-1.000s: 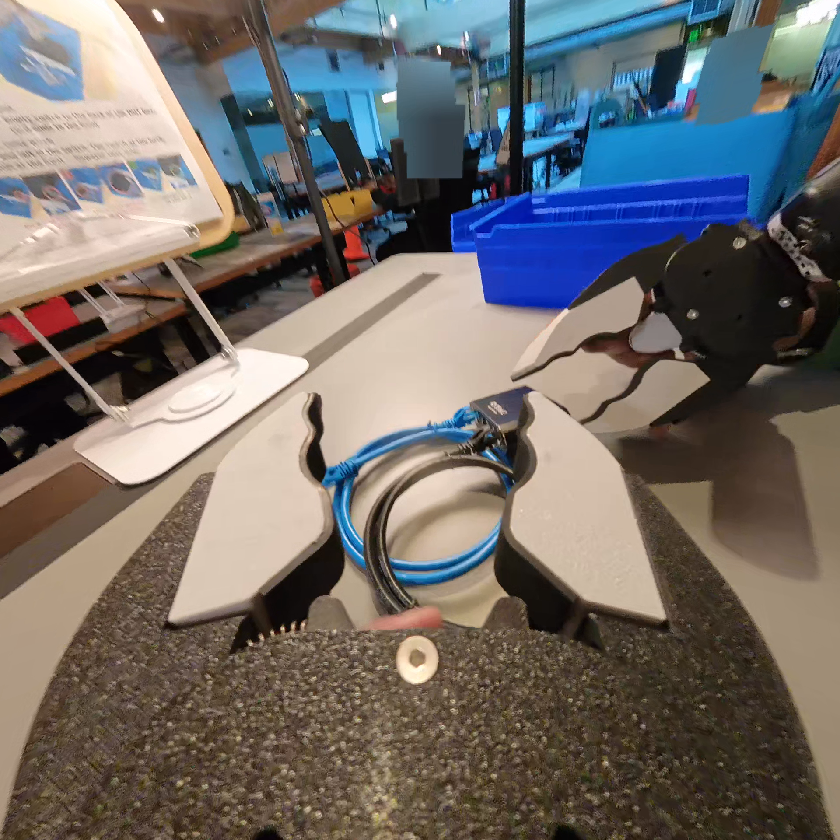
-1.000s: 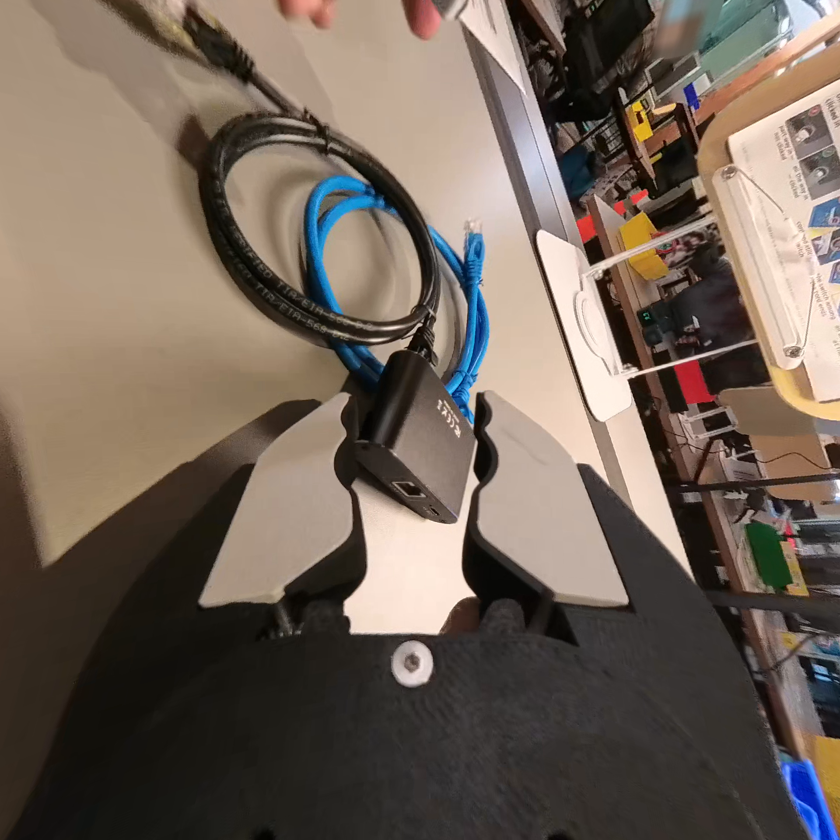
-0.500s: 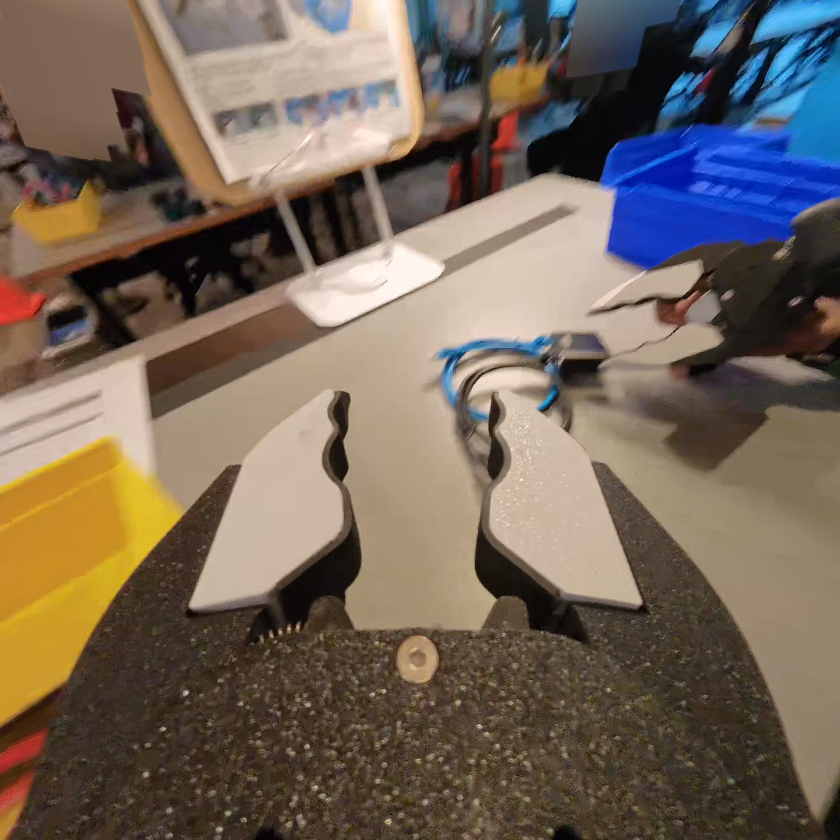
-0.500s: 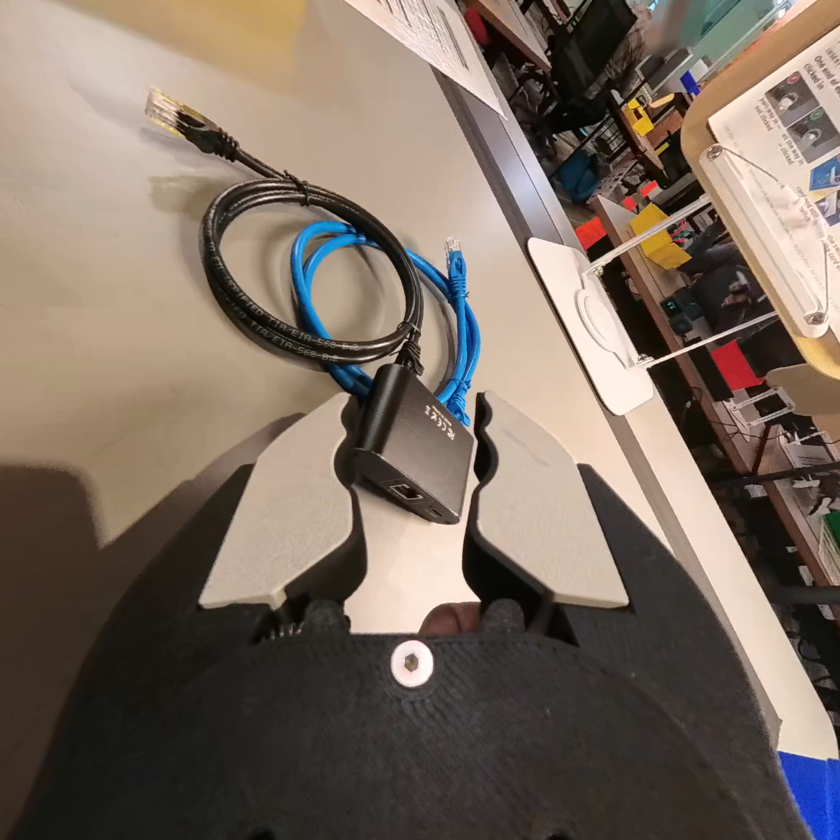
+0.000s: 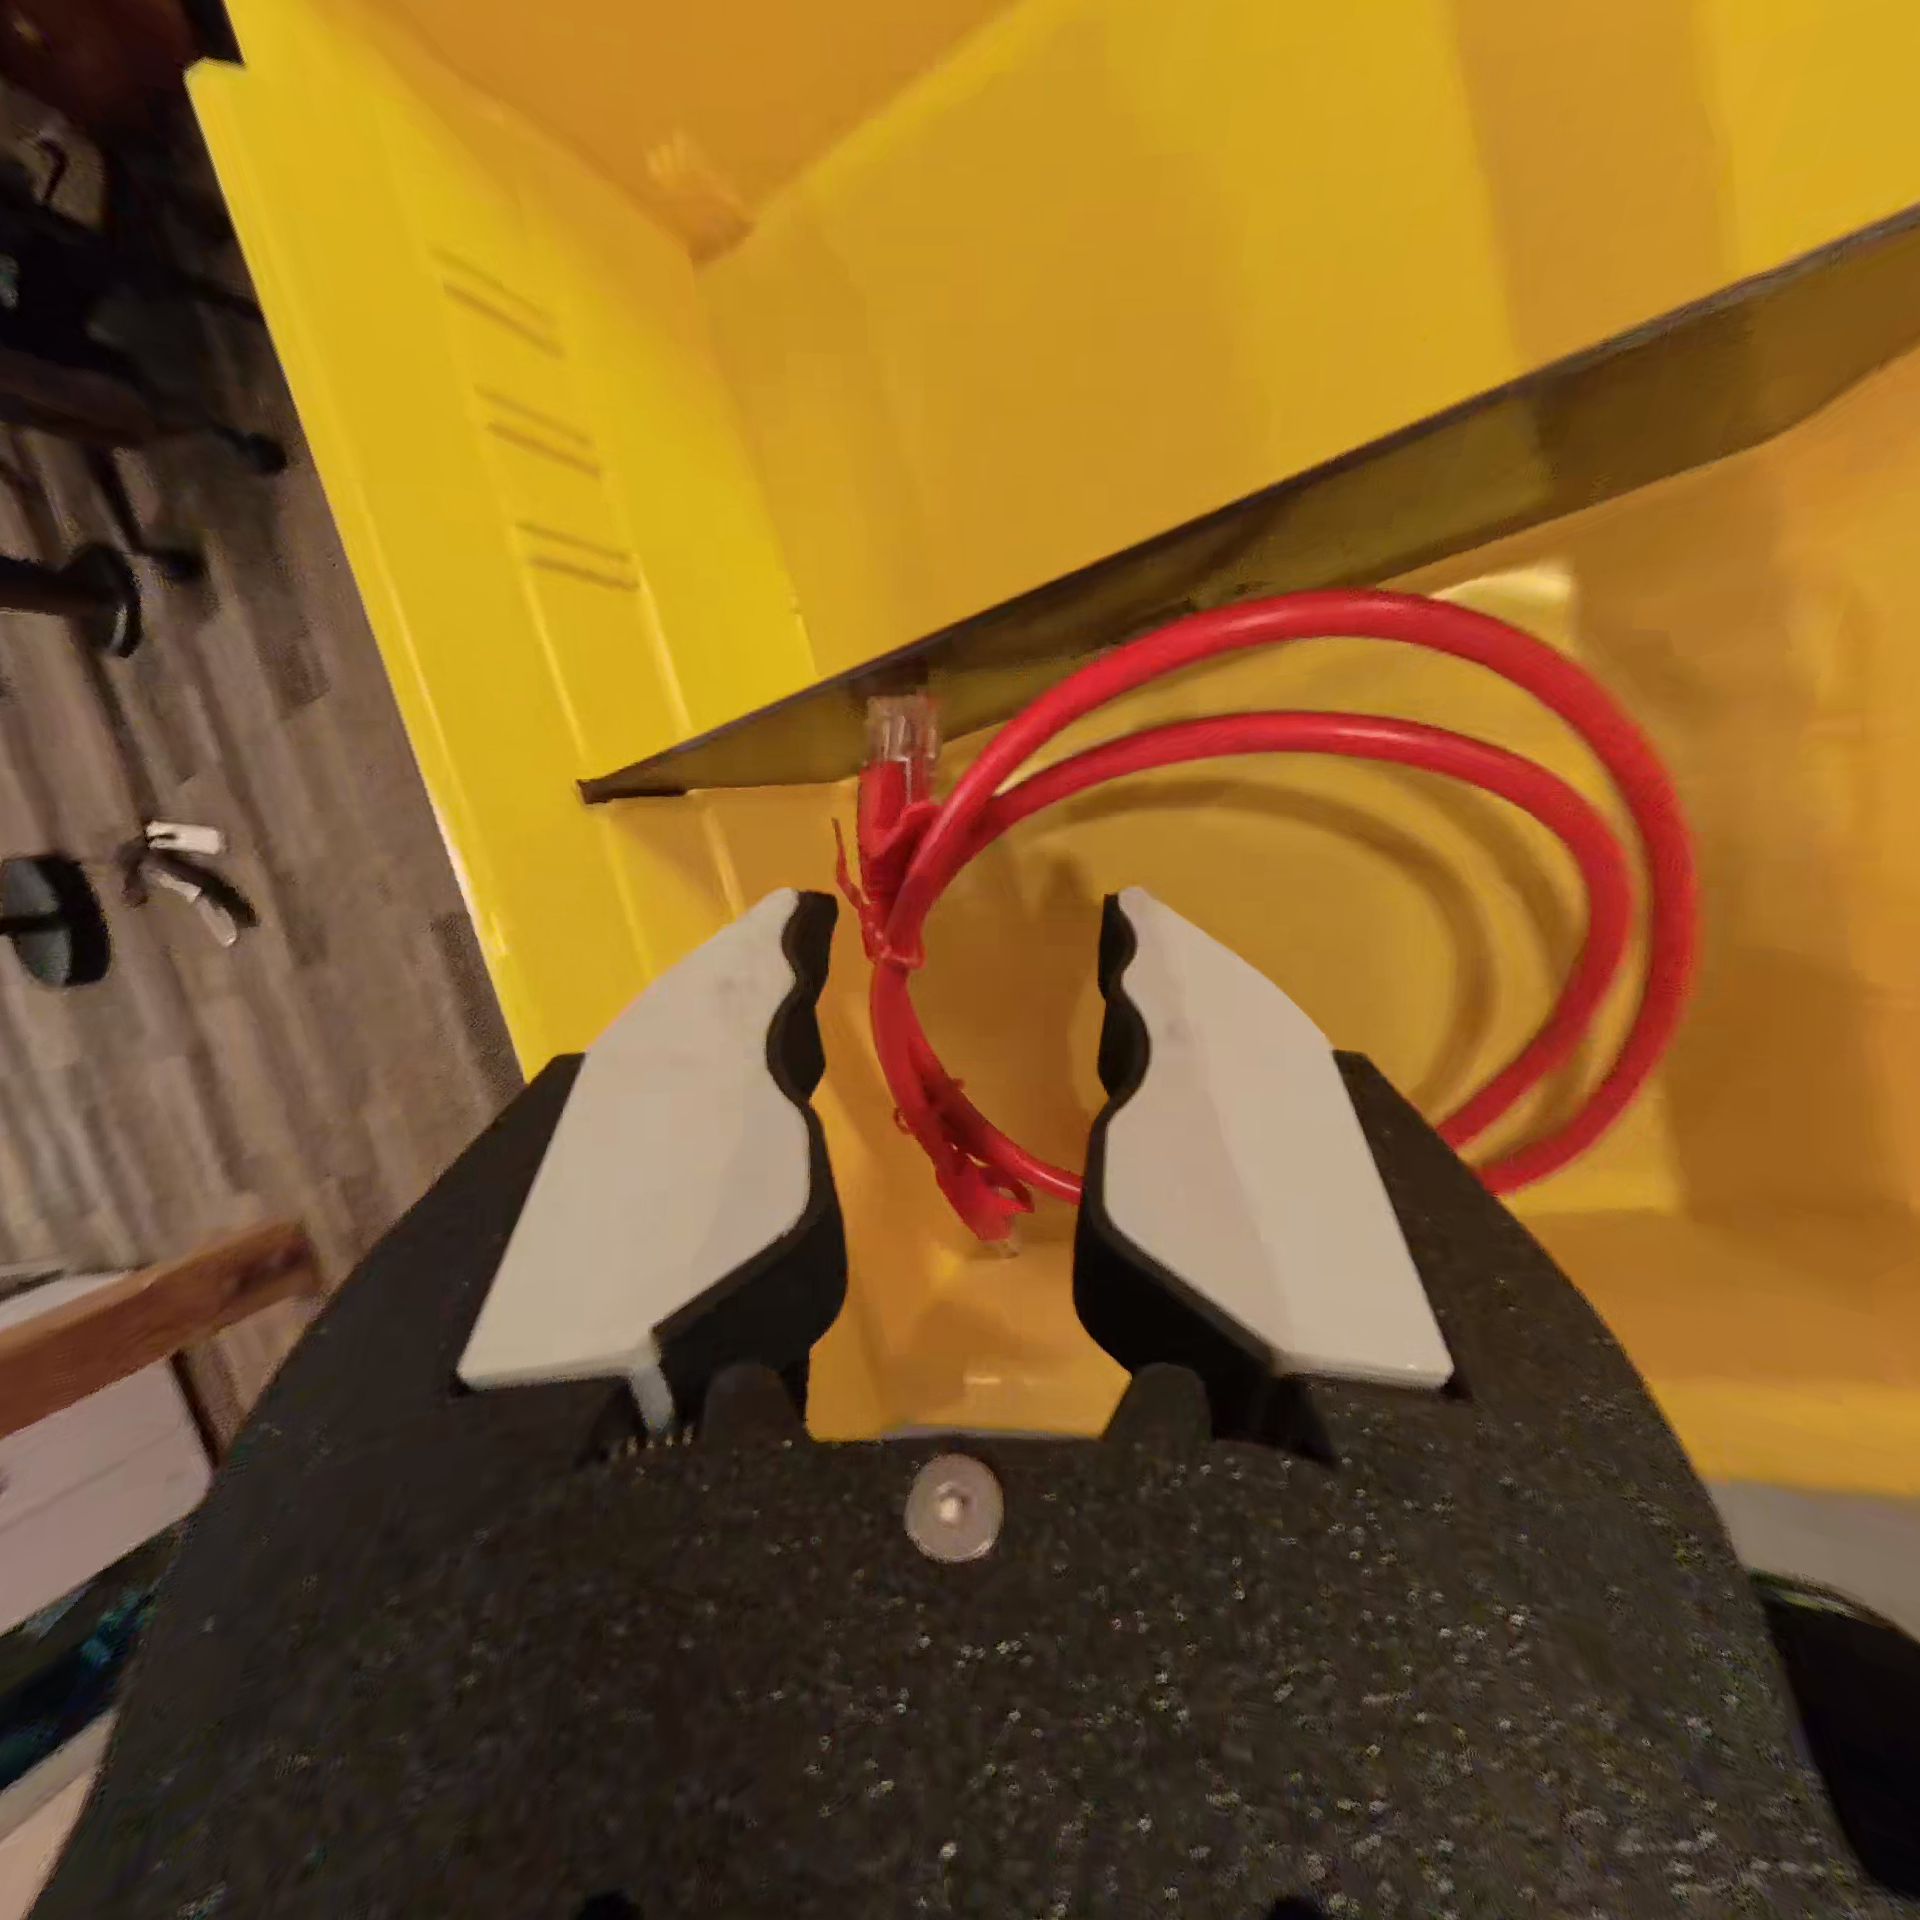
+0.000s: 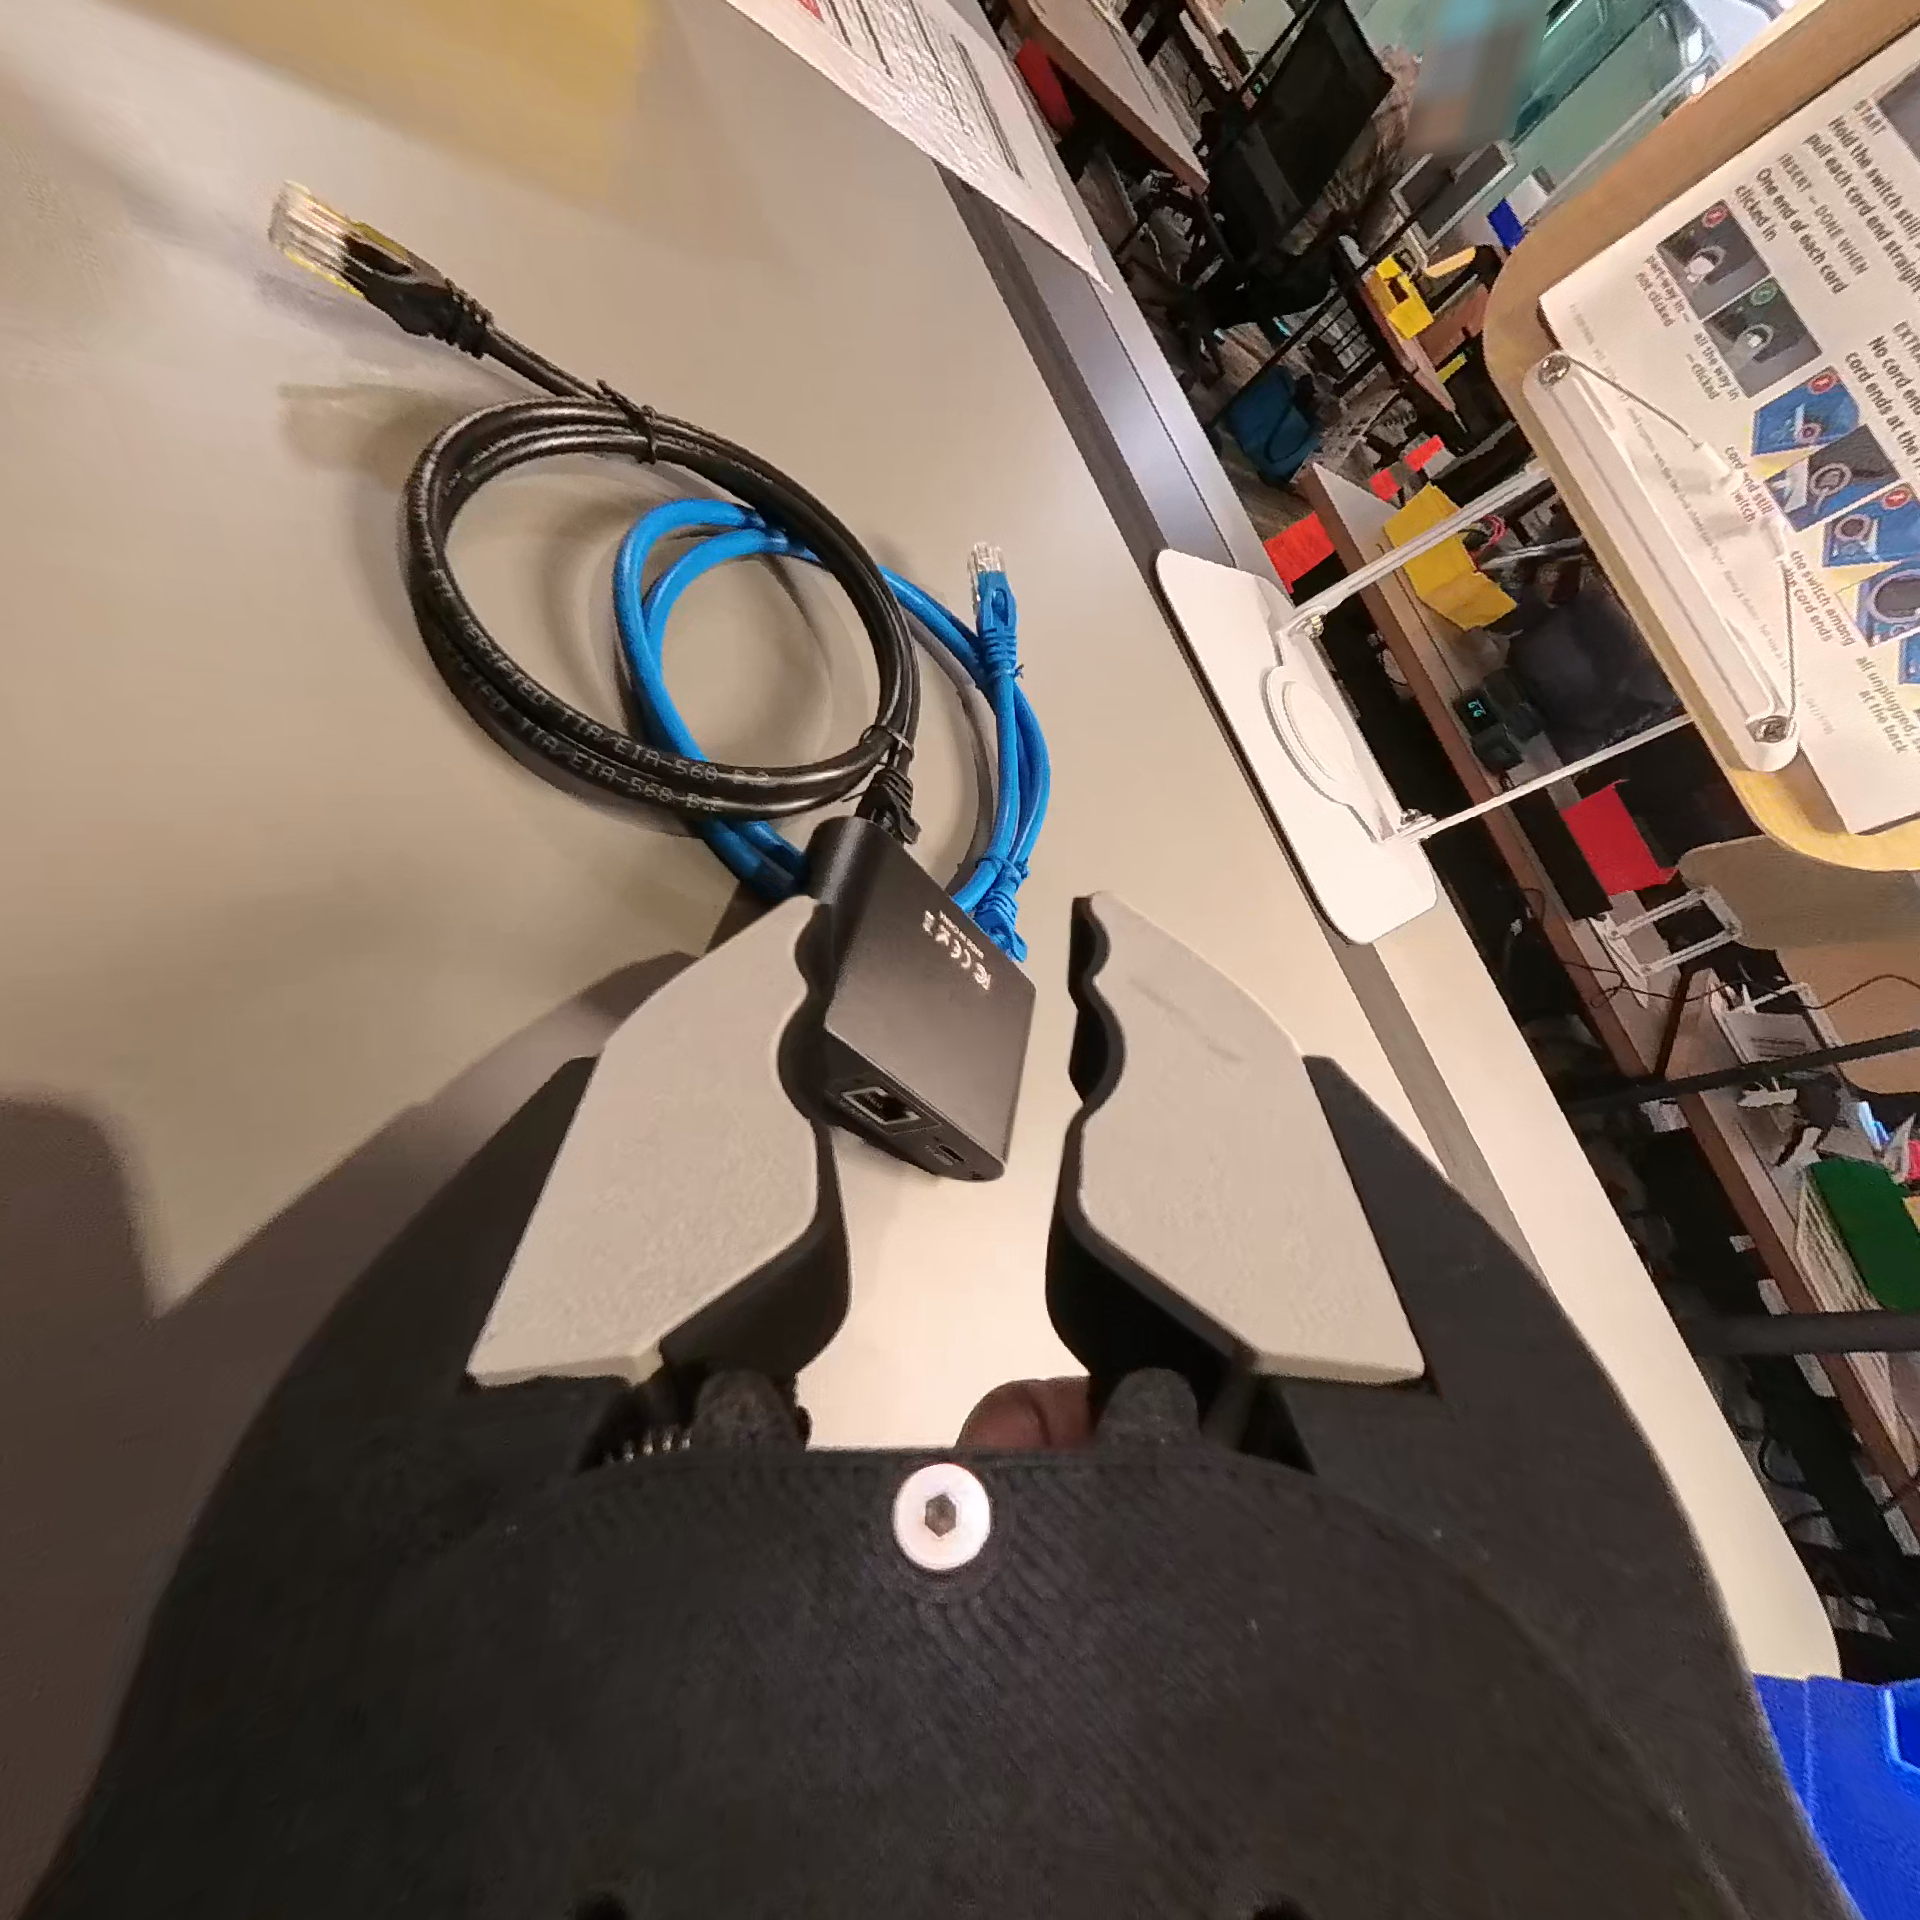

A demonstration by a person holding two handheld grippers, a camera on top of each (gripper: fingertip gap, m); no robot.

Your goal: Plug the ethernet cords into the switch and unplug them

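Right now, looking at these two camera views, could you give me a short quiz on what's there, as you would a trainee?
1. True or false: the red cord lies coiled inside the yellow bin.
2. Which cord's free plug lies farther from the black switch? A) blue cord B) black cord
3. Fill in: the left gripper is ___ above the red cord.

Key: 1 true; 2 B; 3 open.
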